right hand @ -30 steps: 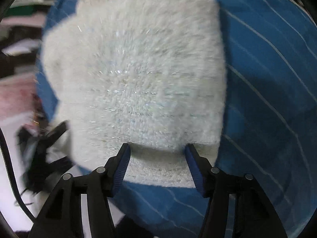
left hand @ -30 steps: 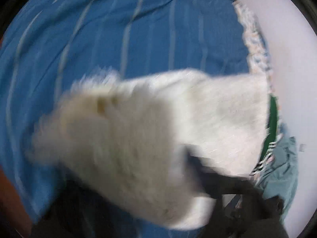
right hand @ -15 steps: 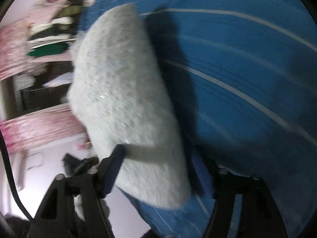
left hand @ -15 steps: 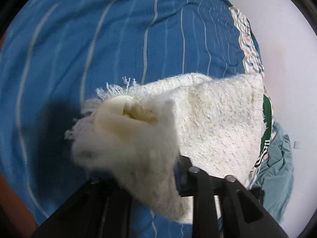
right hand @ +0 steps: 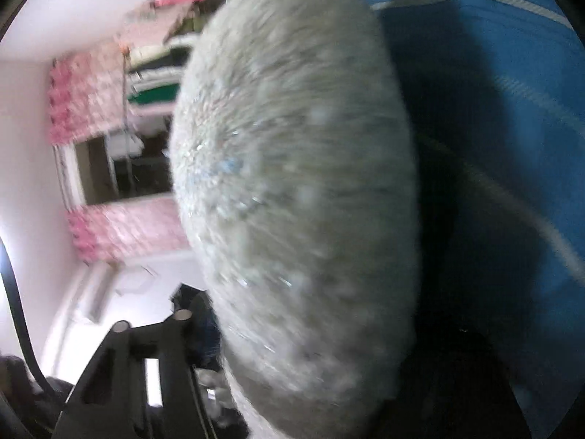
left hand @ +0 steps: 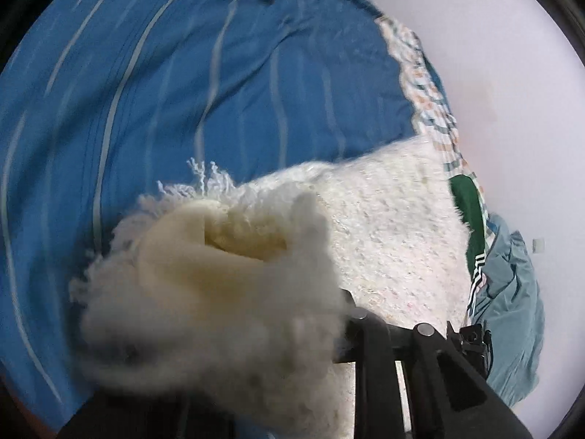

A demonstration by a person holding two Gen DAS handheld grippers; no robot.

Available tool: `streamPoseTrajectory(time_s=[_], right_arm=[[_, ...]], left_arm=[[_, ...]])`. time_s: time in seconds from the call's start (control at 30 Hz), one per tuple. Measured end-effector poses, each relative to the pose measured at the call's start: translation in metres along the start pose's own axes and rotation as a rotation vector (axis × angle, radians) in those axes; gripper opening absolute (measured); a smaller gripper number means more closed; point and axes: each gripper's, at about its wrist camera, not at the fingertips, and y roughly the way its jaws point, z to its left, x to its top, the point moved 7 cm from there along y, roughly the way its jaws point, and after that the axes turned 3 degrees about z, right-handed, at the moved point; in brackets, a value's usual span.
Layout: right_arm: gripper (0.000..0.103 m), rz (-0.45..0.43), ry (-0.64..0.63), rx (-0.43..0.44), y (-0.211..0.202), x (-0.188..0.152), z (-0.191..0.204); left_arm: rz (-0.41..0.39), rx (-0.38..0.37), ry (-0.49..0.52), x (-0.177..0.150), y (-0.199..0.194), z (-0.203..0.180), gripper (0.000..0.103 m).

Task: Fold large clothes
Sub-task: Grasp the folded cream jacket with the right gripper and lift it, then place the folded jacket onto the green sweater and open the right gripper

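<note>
A fluffy white sweater [left hand: 395,241] lies folded at the edge of a bed with a blue striped cover [left hand: 182,91]. One bunched end of it, with a fringe, is lifted in my left gripper [left hand: 292,314], which is shut on it. Only the right finger [left hand: 360,323] shows; the fabric hides the other. In the right wrist view the sweater [right hand: 299,183] fills the gap between the fingers of my right gripper [right hand: 318,322], whose jaws are closing on its thick folded edge. The left finger [right hand: 179,316] lies against the sweater's side; the other is lost in shadow.
At the bed's right edge hang a patterned sheet [left hand: 427,84], a green garment [left hand: 468,201] and a teal garment [left hand: 512,311] above a pale floor [left hand: 504,55]. Shelves of folded clothes [right hand: 153,84] and pink curtains [right hand: 91,98] stand beyond. A black cable [right hand: 14,292] runs at left.
The right gripper has swung and dropped, so the sweater now looms edge-on and the shelves show; its jaws widened, then narrowed. The left gripper shifted a little, still holding the bunched end.
</note>
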Motion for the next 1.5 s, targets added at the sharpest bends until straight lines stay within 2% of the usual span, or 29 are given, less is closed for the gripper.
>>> streamPoseTrajectory(time_s=[0.1, 0.23, 0.33, 0.47, 0.6, 0.73, 0.9, 1.07, 1.2, 1.4, 1.5], right_arm=[[0.057, -0.046, 0.012, 0.039, -0.001, -0.018, 0.014], [0.055, -0.123, 0.014, 0.075, -0.010, -0.025, 0.042], [0.055, -0.178, 0.007, 0.082, -0.014, -0.026, 0.067], [0.055, -0.267, 0.005, 0.081, -0.039, -0.019, 0.102], [0.055, -0.351, -0.020, 0.063, -0.081, 0.000, 0.137], [0.055, -0.422, -0.031, 0.062, -0.127, 0.028, 0.160], [0.055, -0.493, -0.076, 0.051, -0.206, 0.086, 0.176], [0.055, -0.537, -0.082, 0.044, -0.288, 0.157, 0.154], [0.055, -0.543, -0.060, 0.037, -0.347, 0.217, 0.117], [0.055, -0.523, 0.007, 0.030, -0.393, 0.285, 0.032], [0.055, -0.515, 0.042, -0.002, -0.396, 0.300, -0.006]], left_arm=[[0.012, -0.023, 0.053, 0.018, -0.011, -0.015, 0.017], [0.033, -0.069, 0.130, 0.047, -0.026, -0.045, 0.017], [0.063, -0.106, 0.190, 0.069, -0.031, -0.074, 0.017], [0.120, -0.162, 0.268, 0.098, -0.028, -0.125, 0.017], [0.153, -0.212, 0.352, 0.117, -0.023, -0.181, 0.017], [0.164, -0.268, 0.397, 0.134, 0.001, -0.247, 0.017], [0.173, -0.338, 0.401, 0.146, 0.050, -0.322, 0.017], [0.191, -0.369, 0.425, 0.147, 0.121, -0.390, 0.017], [0.208, -0.369, 0.434, 0.142, 0.186, -0.422, 0.017], [0.263, -0.299, 0.460, 0.128, 0.280, -0.423, 0.017], [0.283, -0.279, 0.504, 0.118, 0.302, -0.415, 0.017]])
